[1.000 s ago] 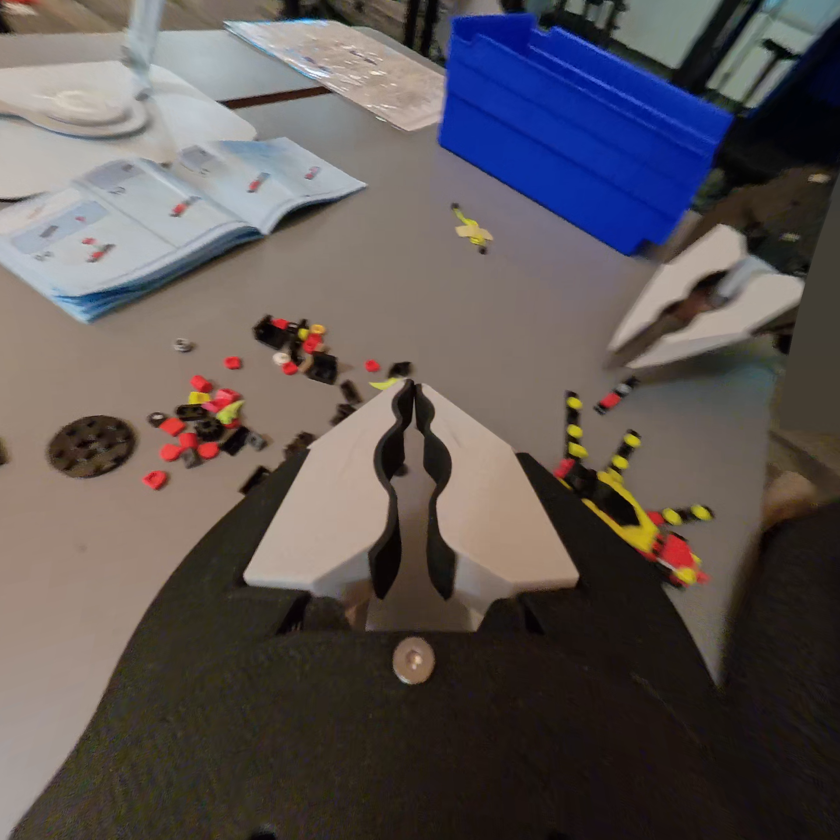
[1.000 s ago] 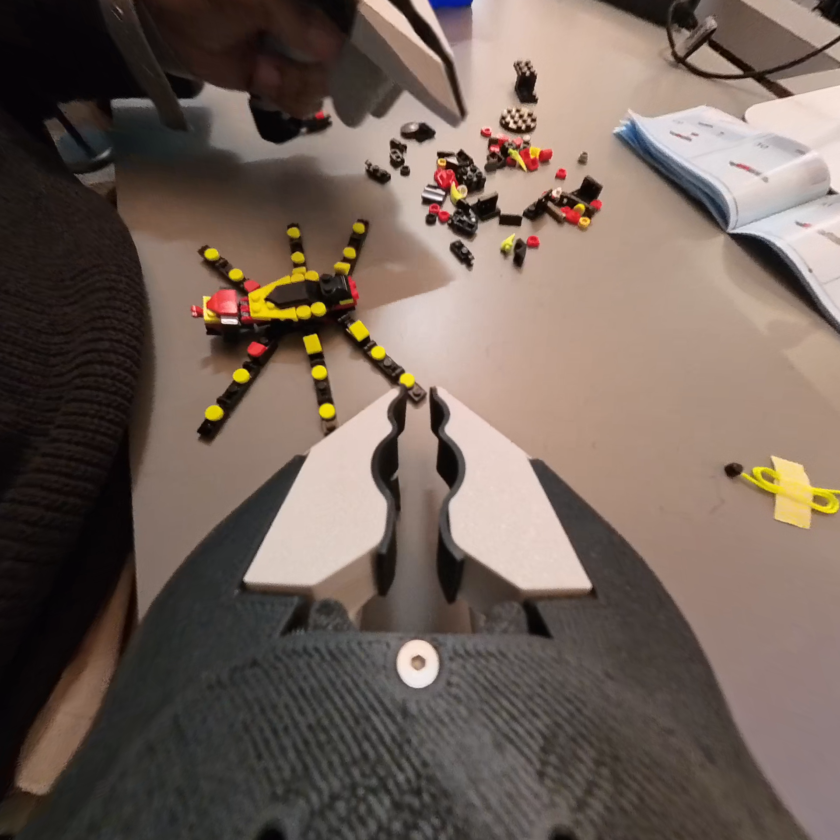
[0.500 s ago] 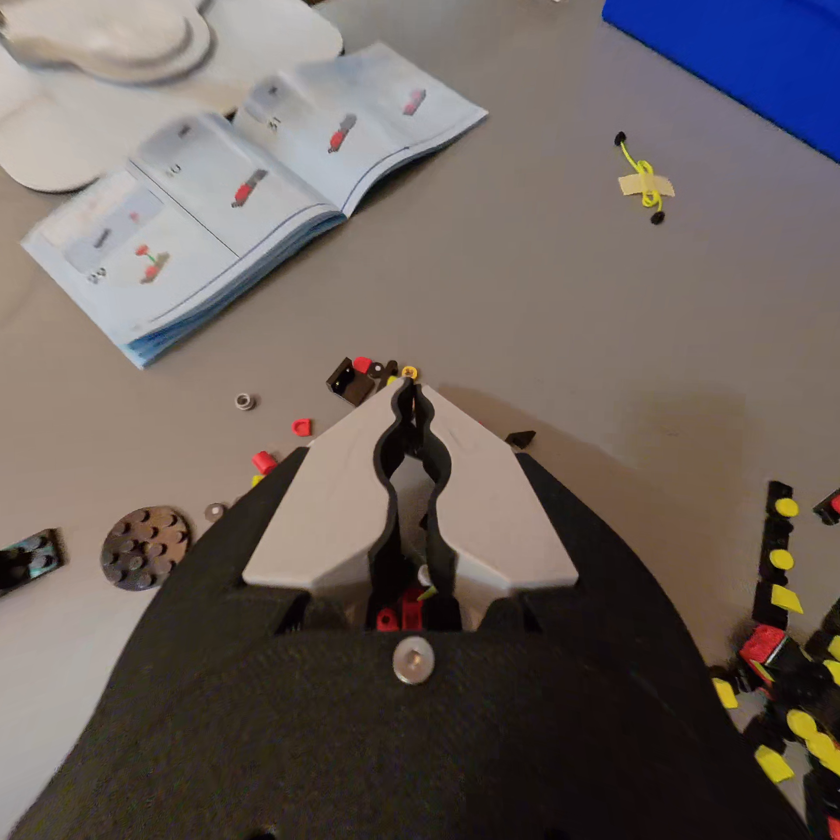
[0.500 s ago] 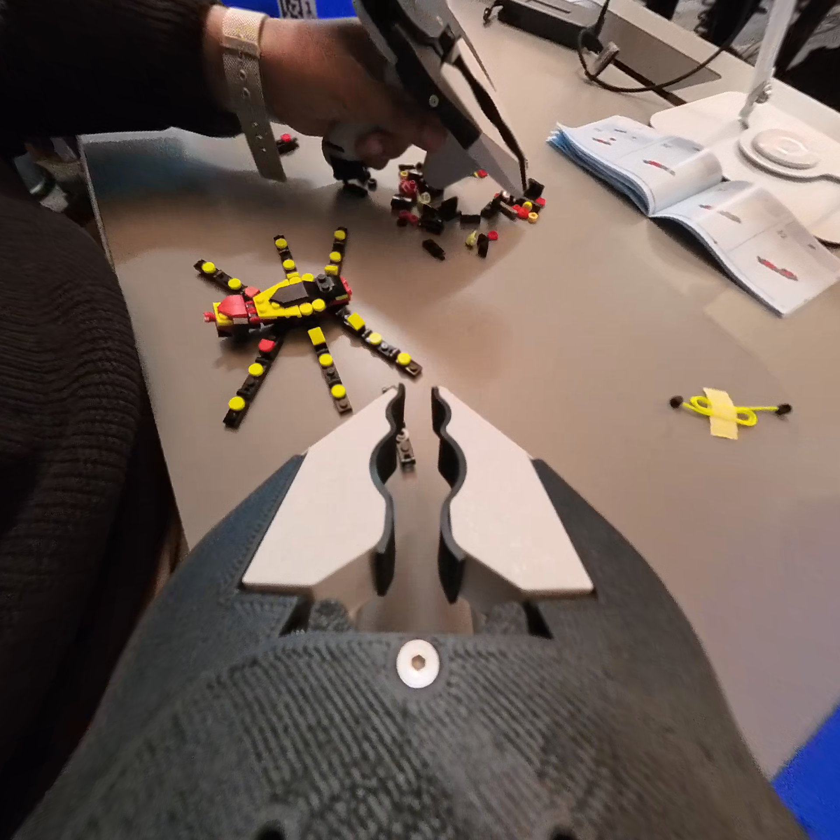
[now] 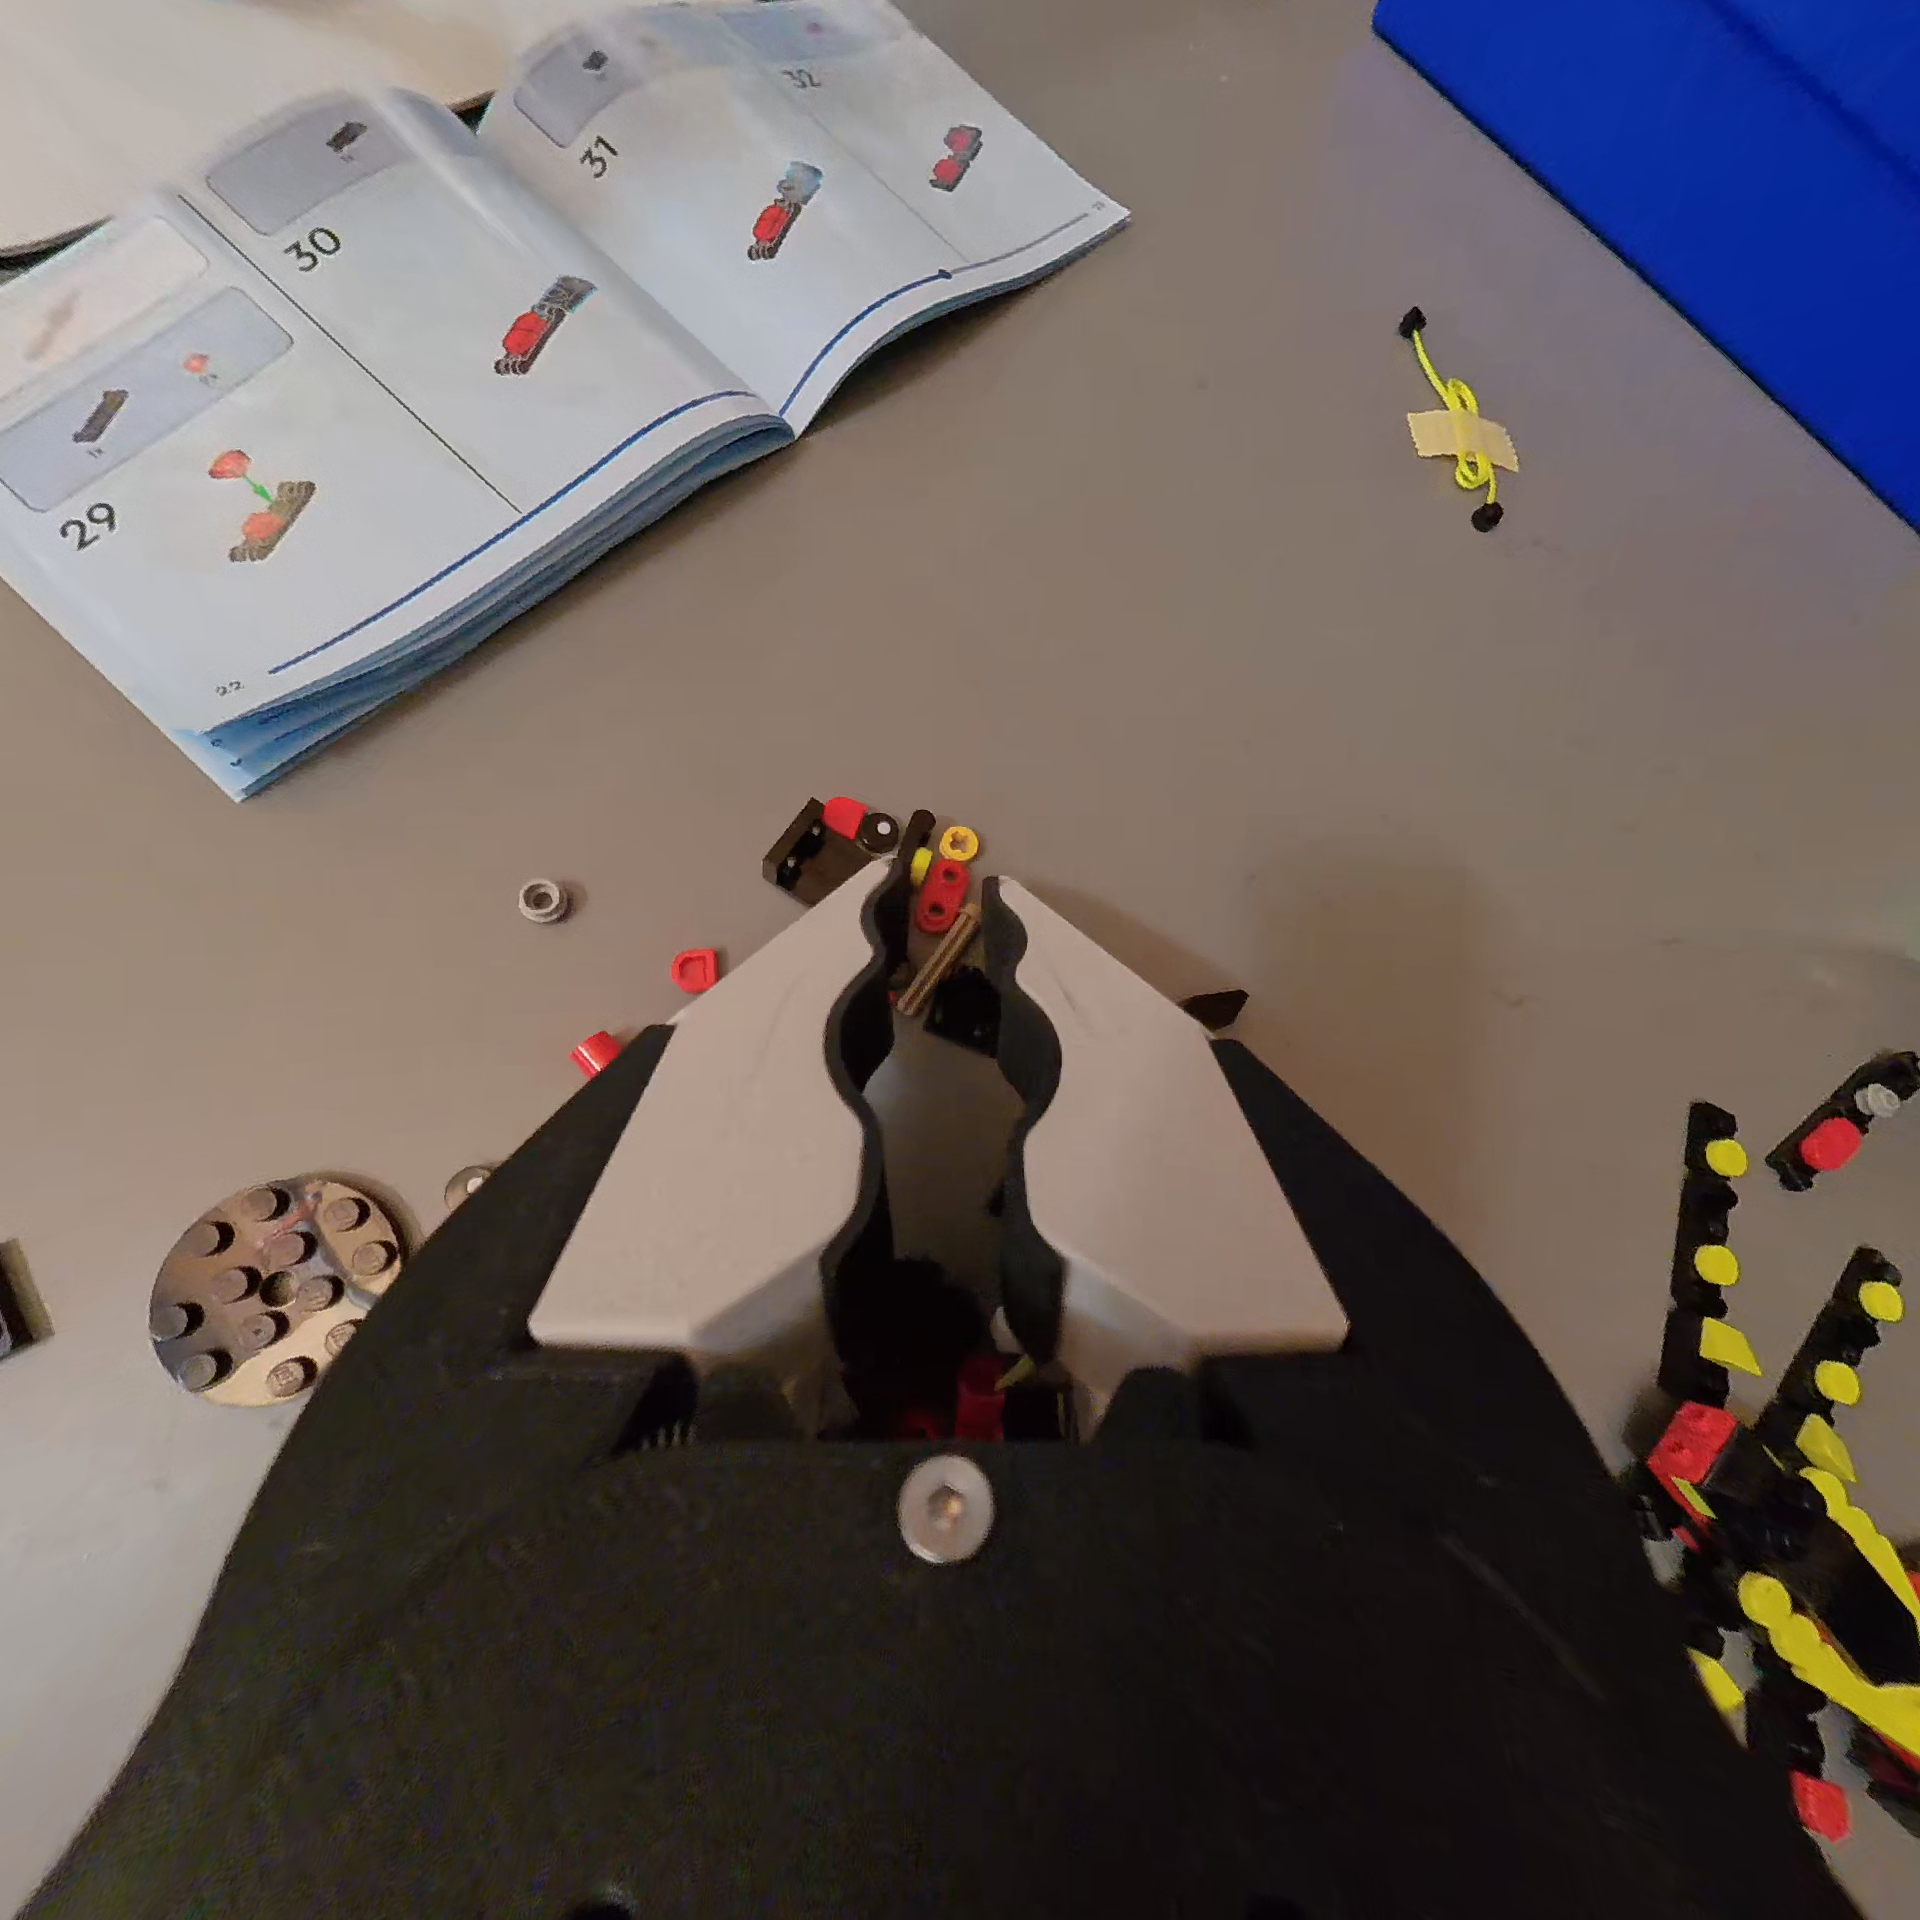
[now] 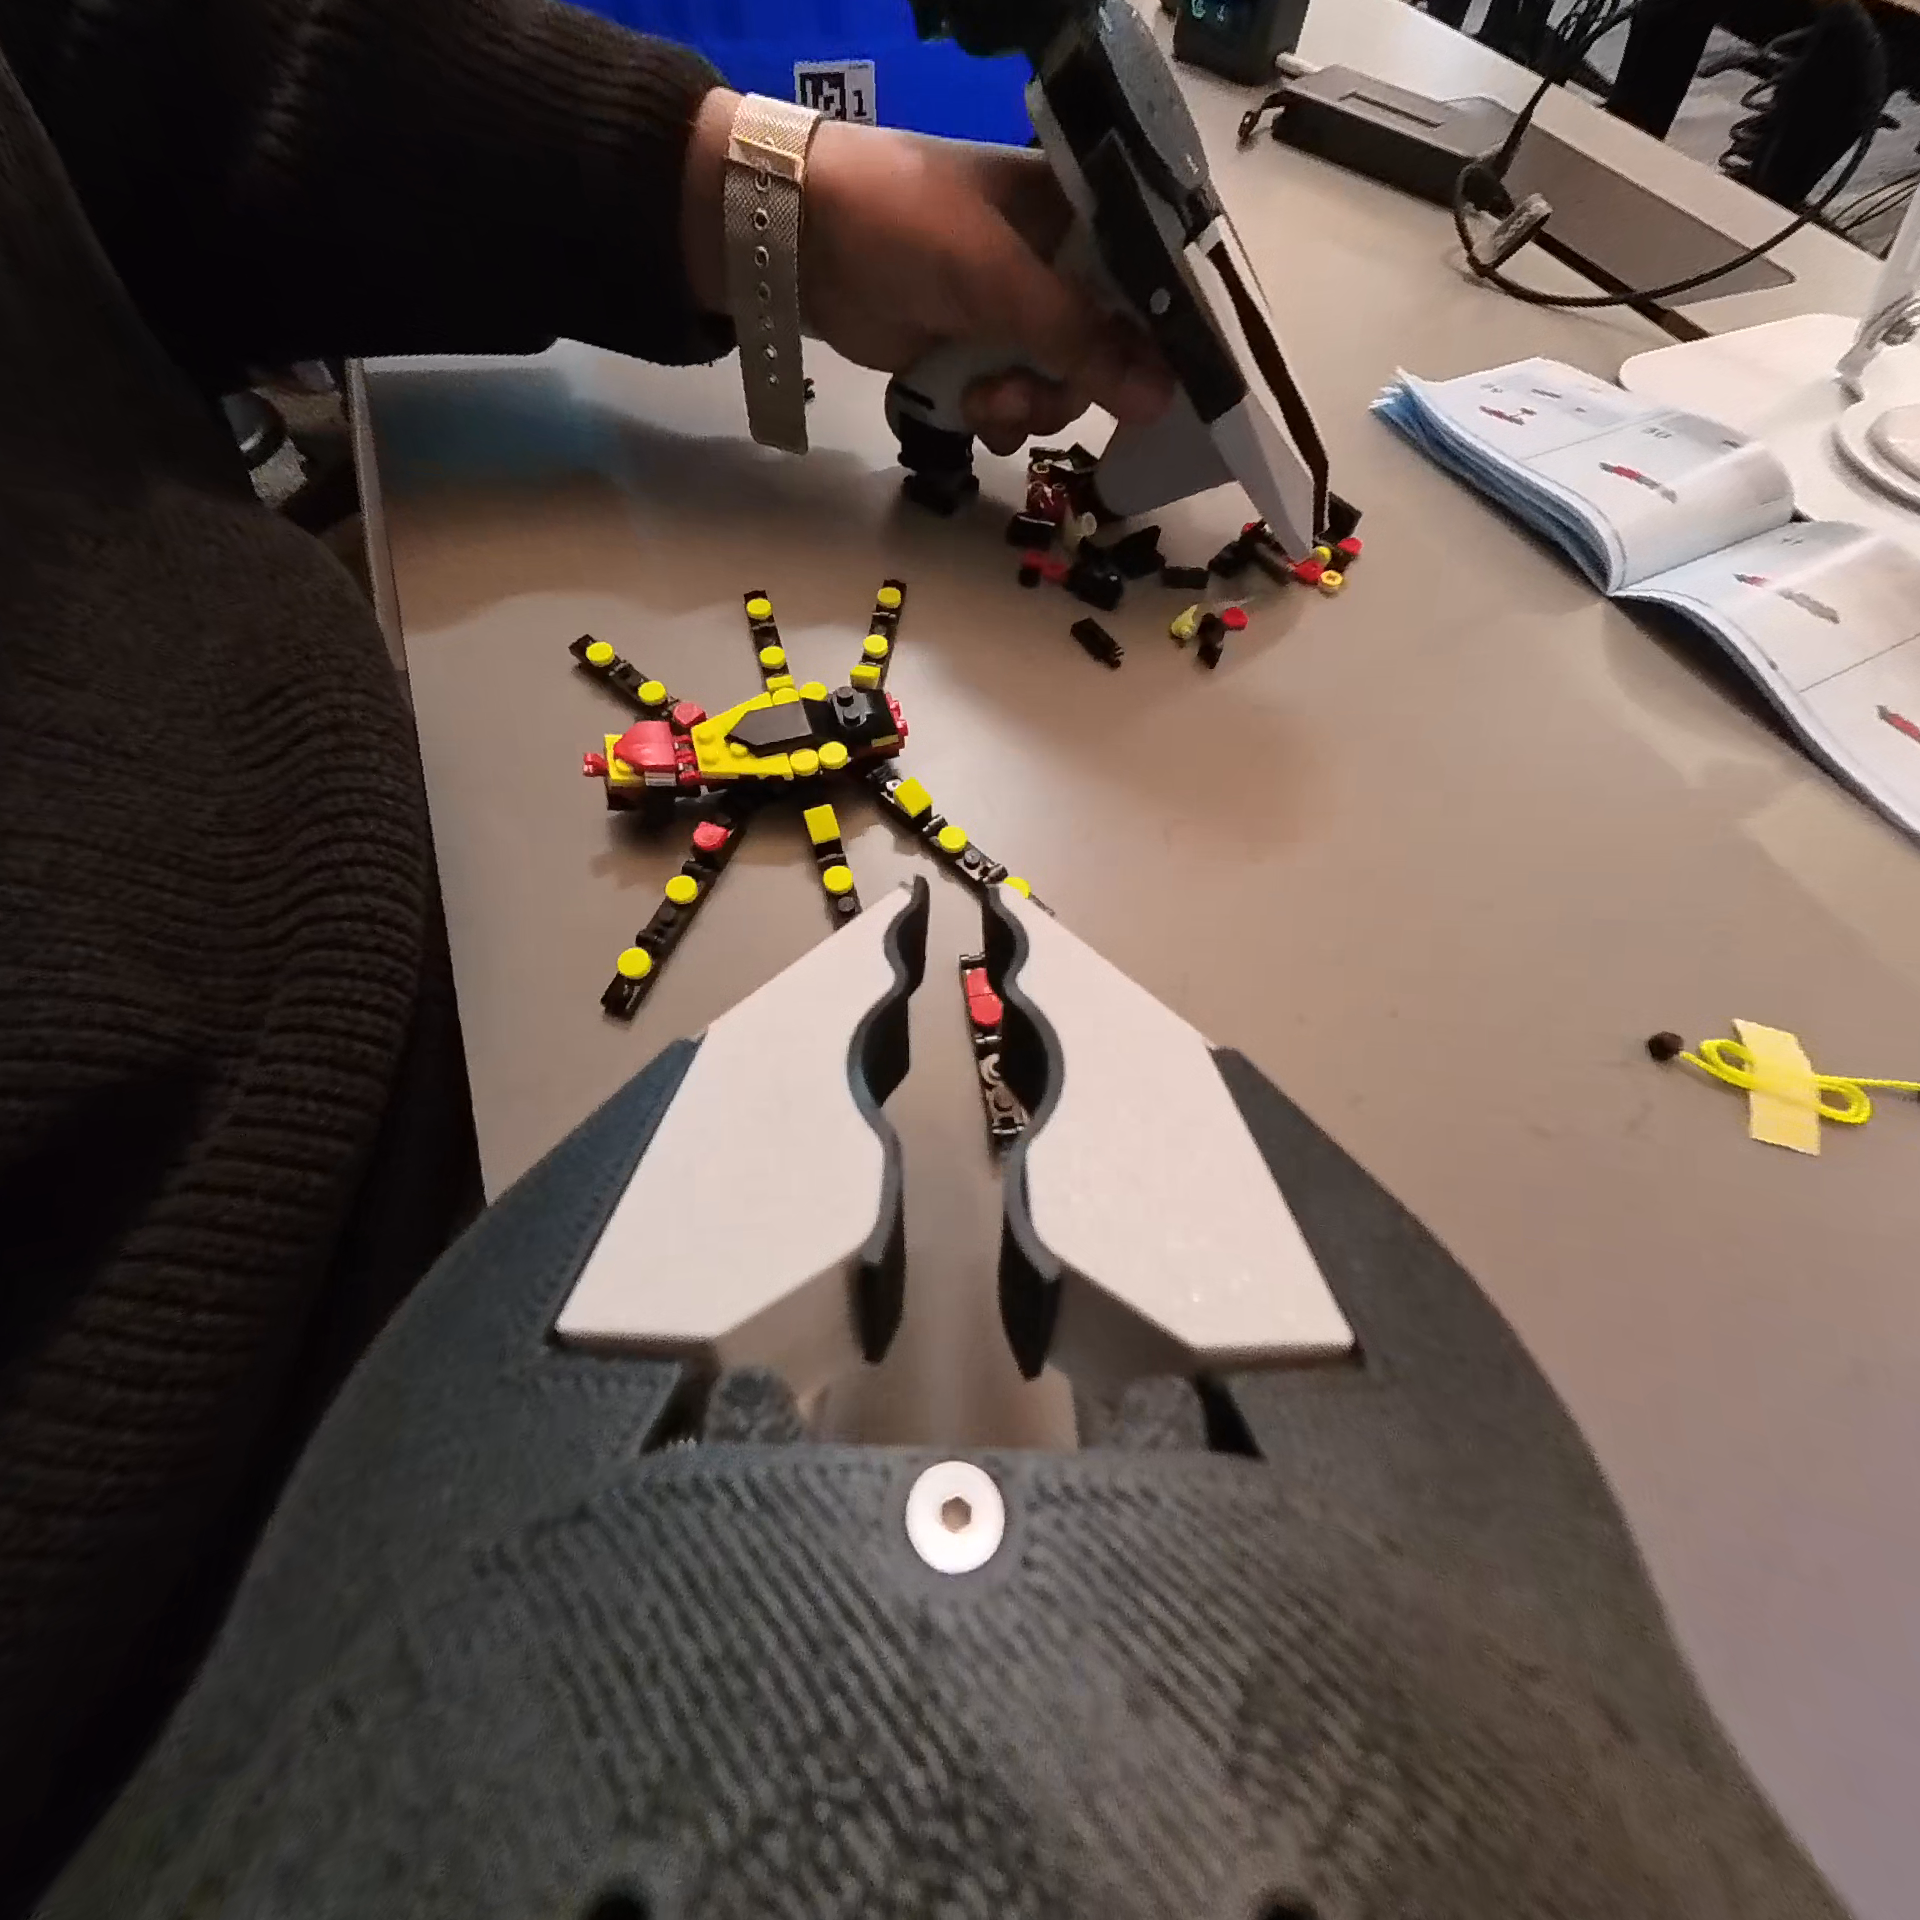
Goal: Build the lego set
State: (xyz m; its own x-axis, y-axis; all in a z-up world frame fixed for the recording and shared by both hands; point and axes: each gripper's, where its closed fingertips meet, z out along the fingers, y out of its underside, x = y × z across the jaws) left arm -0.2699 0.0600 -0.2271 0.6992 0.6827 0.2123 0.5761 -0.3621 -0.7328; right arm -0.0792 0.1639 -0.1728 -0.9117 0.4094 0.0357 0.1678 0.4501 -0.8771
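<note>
A yellow, black and red lego spider (image 6: 769, 738) lies on the grey table; its legs also show in the left wrist view (image 5: 1787, 1507). My left gripper (image 5: 940, 885) is slightly open, tips down in a pile of small loose pieces. A red piece (image 5: 943, 894), a tan pin (image 5: 940, 966) and a black piece (image 5: 966, 1003) lie between its fingers. It also shows in the right wrist view (image 6: 1311, 535). My right gripper (image 6: 954, 894) is open just in front of the spider's near legs. A short black strip with a red piece (image 6: 982, 1003) lies between its fingers.
An open instruction booklet (image 5: 468, 364) lies beyond the pile. A blue bin (image 5: 1714, 156) stands at the far right. A yellow cord with tape (image 5: 1460, 426) lies near it. A round black plate (image 5: 275, 1288) lies at the left. A dark sleeve (image 6: 208, 831) borders the table's edge. Across from one pair of fingers to the other is roughly 25 cm. My right tips are about 30 cm from the round black plate (image 5: 275, 1288), my left tips only 12 cm.
My left gripper has dropped onto the loose pile and opened a little. My right gripper has moved closer to the spider's legs, over the short black strip.
</note>
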